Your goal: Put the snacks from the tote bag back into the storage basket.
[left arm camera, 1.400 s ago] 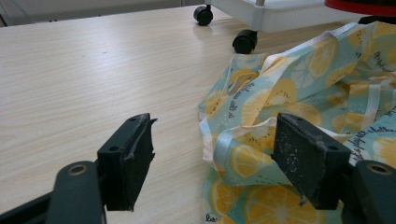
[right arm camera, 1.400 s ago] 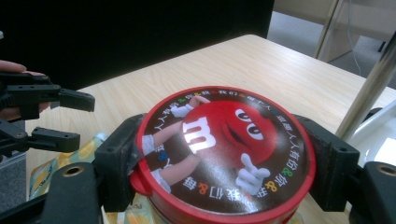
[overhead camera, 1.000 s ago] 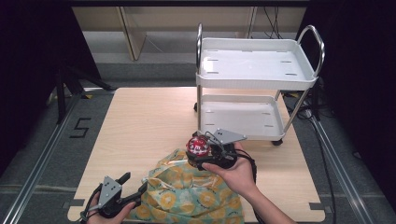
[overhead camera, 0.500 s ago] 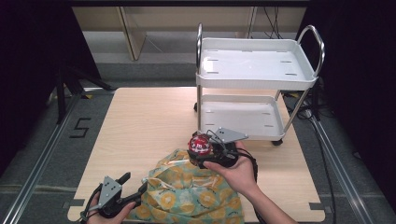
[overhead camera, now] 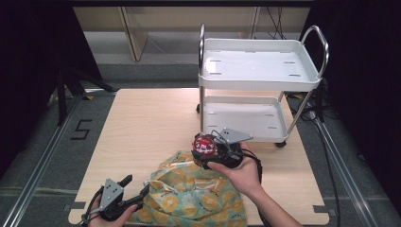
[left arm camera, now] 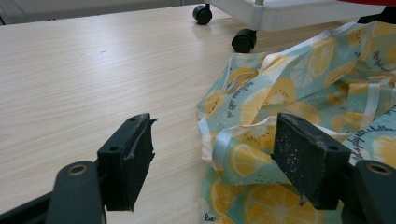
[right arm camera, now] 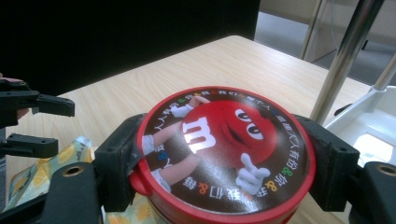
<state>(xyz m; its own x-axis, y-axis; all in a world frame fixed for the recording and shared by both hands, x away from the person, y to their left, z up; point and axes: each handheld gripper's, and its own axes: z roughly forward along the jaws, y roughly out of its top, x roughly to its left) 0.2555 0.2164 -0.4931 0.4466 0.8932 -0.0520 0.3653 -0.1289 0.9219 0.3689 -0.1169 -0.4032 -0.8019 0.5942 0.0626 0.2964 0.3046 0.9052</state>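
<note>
Right now a round red candy tin (right arm camera: 223, 156) sits clamped between the two black jaws of the right gripper (overhead camera: 213, 150), held above the table (overhead camera: 151, 123) just over the far edge of a lemon-print cloth bag (overhead camera: 198, 198). Lid printed and glossy, with a bright glare spot (likely slick to the touch). Jaws bear on opposite sides of the rim, lid facing up and roughly level. Judged rigid and light enough for one gripper; a smooth round wall could twist or slide if the squeeze eases, so a hold across the widest part, as here, looks soundest. Contents not visible, weight only a guess

Bag: soft, thin, crumpled, pale straps folded across it. It will slump and drag rather than lift clean; best taken at a strap or hem, not the middle

Left gripper (overhead camera: 135, 189) low at the near left, jaws parted with nothing between them, the bag's folded edge lying just beside one of them

White two-shelf cart (overhead camera: 257, 80) stands at the far right of the table, both shelves bare
</note>
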